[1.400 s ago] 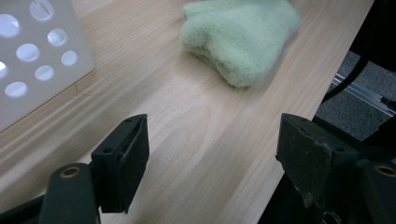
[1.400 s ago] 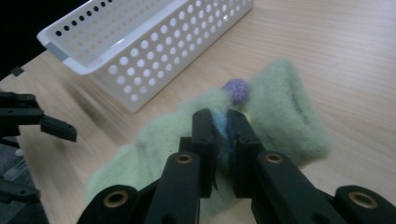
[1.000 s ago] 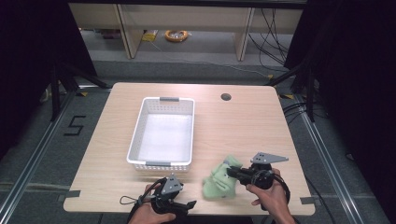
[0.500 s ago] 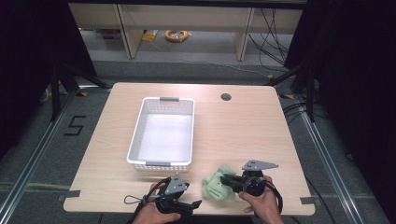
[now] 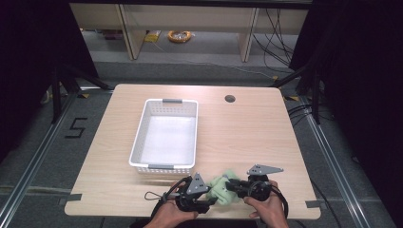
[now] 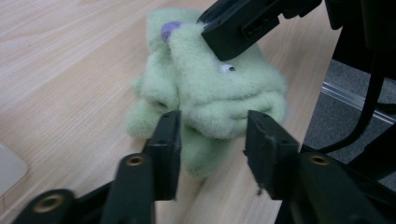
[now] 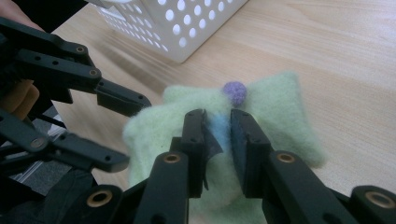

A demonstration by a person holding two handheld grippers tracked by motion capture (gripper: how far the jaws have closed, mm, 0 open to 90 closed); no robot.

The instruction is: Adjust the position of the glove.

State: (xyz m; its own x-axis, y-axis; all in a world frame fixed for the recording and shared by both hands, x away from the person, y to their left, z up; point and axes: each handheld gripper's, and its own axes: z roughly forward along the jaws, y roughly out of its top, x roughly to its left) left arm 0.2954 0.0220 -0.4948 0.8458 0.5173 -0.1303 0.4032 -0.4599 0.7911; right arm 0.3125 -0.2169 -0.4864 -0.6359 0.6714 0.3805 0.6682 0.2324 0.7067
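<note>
A: Fleecy green cloth (image 5: 224, 188) lies bunched at the worktop's (image 5: 247, 137) near edge, just in front of the white basket (image 5: 165, 137). Why both tools on it?

B: The right tool (image 7: 217, 135) pinches a narrow fold, probably to anchor it. The left tool (image 6: 212, 140) has just been closing; its jaws flank the opposite lobe, apparently gripping it, likely to spread or fold the cloth.

Left gripper (image 5: 209, 202) fingers just closing, right gripper (image 5: 231, 186) fingers pinched, hands side by side.
</note>
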